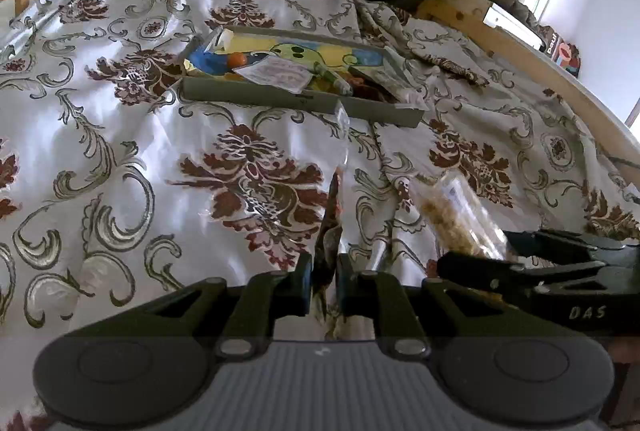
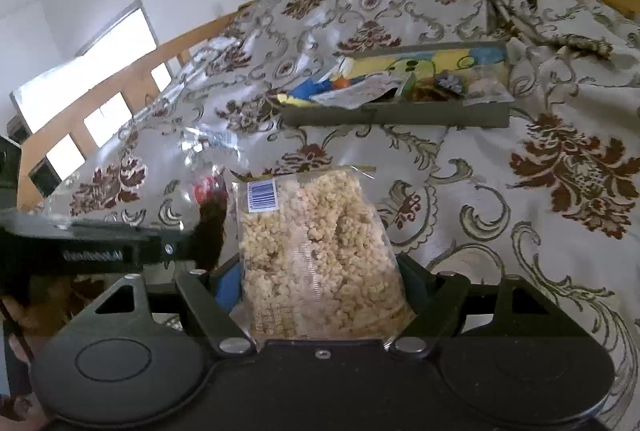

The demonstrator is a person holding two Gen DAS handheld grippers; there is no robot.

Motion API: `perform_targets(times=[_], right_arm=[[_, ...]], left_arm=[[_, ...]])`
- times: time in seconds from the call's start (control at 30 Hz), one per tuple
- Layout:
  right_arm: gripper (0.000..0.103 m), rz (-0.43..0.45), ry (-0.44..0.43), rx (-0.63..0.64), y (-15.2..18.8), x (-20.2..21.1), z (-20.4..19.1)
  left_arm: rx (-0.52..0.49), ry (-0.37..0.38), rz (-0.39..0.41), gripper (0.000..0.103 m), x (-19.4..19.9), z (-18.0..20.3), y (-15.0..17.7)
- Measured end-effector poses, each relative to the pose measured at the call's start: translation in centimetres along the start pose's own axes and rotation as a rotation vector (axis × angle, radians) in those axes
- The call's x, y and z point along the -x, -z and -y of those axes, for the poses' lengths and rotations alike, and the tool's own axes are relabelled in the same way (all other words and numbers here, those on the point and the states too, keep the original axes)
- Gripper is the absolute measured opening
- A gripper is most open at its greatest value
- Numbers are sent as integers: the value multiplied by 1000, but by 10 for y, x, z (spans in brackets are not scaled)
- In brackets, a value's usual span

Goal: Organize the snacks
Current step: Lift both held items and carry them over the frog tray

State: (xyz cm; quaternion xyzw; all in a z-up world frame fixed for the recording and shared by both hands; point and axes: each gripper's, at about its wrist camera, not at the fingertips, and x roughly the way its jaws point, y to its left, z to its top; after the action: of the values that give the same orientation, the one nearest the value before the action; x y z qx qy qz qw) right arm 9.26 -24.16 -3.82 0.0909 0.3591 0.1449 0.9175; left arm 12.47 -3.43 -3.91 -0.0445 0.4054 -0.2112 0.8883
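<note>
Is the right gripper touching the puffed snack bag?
Touching. Right wrist view: the right gripper has both fingers pressed against the sides of the puffed snack bag.

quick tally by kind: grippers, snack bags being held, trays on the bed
grippers: 2, left gripper and right gripper
held snack bags: 2, clear bag in the left, puffed grain bag in the right
trays: 1, grey tray with several snack packets inside, too jumbled to count
total: 5
</note>
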Motion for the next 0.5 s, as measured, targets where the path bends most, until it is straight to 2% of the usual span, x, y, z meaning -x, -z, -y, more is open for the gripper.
perform_targets(times=[0.27, 0.5], right_arm=[[79, 47, 2, -67, -2, 6, 11], [79, 99, 15, -77, -7, 4, 15]], left_arm=[[1, -31, 35, 13, 7, 7, -1], [5, -33, 100, 12, 10, 10, -21]])
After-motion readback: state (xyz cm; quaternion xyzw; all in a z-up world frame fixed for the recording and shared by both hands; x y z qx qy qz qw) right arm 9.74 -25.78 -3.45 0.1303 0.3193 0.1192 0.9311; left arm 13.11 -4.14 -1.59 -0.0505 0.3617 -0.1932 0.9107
